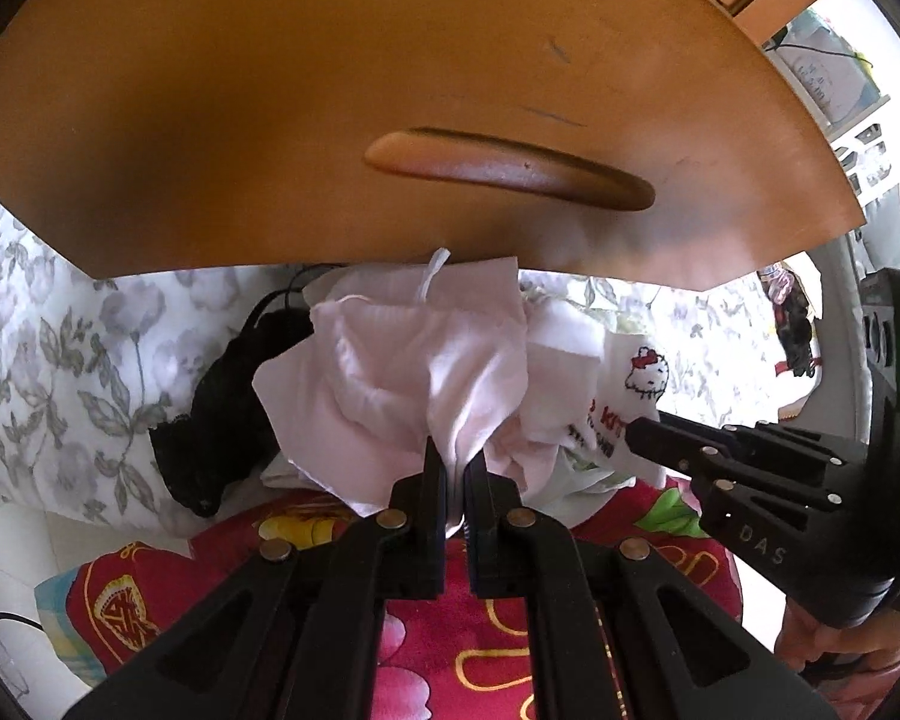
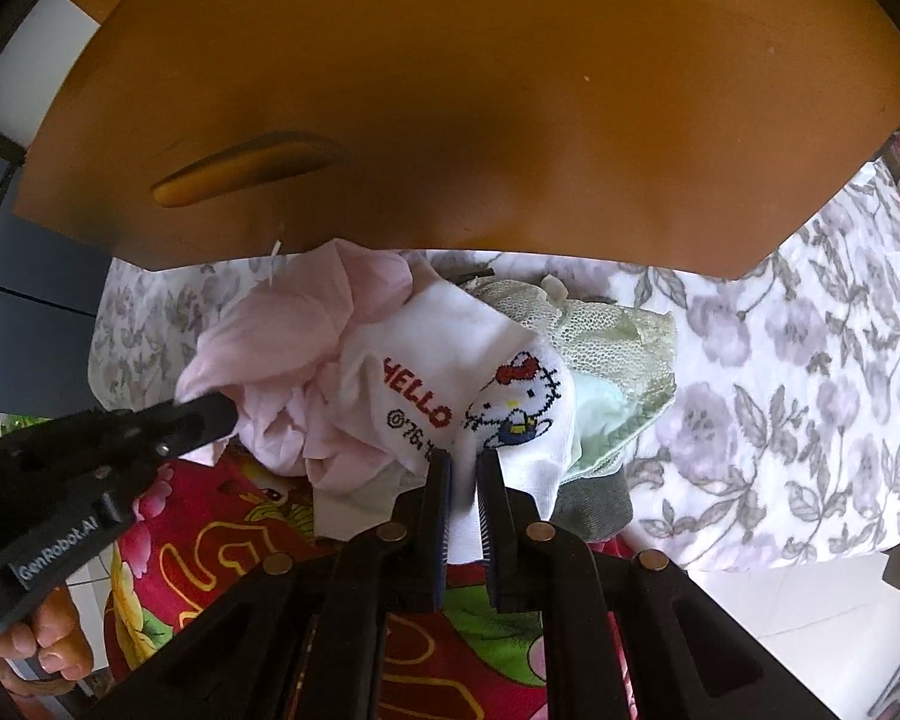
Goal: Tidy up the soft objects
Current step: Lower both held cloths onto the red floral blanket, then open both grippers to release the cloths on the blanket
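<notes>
left claw [image 1: 456, 462] pinching pink cloth [image 1: 390, 372] | right claw [image 2: 463, 462] pinching white sock [image 2: 450, 396] | I grip separately, likely to part the pile on the bed [image 2: 780, 390]

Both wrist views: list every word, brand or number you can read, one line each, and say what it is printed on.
"HELLO" in red, on the white sock clamped by the right gripper.
"©'76," below it on the same sock; the rest is hidden.
"GenRobot.AI" on the left gripper body.
"DAS" on the right gripper's finger, in the left wrist view.
Gold characters on the red blanket: too blurred to read.
The pink garment carries no text.
</notes>
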{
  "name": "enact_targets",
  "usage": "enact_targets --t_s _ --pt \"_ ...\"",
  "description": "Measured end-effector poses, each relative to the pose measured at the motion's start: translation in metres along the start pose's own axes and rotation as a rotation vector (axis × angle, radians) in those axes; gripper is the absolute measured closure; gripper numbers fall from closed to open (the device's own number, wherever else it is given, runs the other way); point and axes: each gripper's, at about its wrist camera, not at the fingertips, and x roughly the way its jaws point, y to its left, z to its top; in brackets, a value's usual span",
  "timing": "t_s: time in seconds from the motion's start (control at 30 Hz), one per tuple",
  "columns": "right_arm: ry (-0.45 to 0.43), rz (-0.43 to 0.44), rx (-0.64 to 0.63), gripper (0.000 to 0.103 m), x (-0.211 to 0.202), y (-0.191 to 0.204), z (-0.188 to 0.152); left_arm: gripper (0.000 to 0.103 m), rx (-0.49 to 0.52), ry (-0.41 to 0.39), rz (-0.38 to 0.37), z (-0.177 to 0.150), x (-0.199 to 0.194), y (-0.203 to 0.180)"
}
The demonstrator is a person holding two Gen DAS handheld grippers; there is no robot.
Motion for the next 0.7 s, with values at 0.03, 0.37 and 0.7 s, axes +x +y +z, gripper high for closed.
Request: enact_targets --t_s 0.03,0.37,0.7 --pt "0.003 -0.004 0.002 0.091 0.002 -0.002 0.001 0.099 0.0 0.002 0.001 0.0 0.0 0.0" --pt "-0.019 -0.032 -0.008 0.069 -0.009 -0.003 0.004 0.083 -0.013 0.001 -0.013 0.002 -0.013 0.002" --pt "-0.138 -0.06 -0.054 0.054 -0.058 0.013 0.001 0.047 0.018 -0.112 -0.018 0.003 -0.06 -0.008"
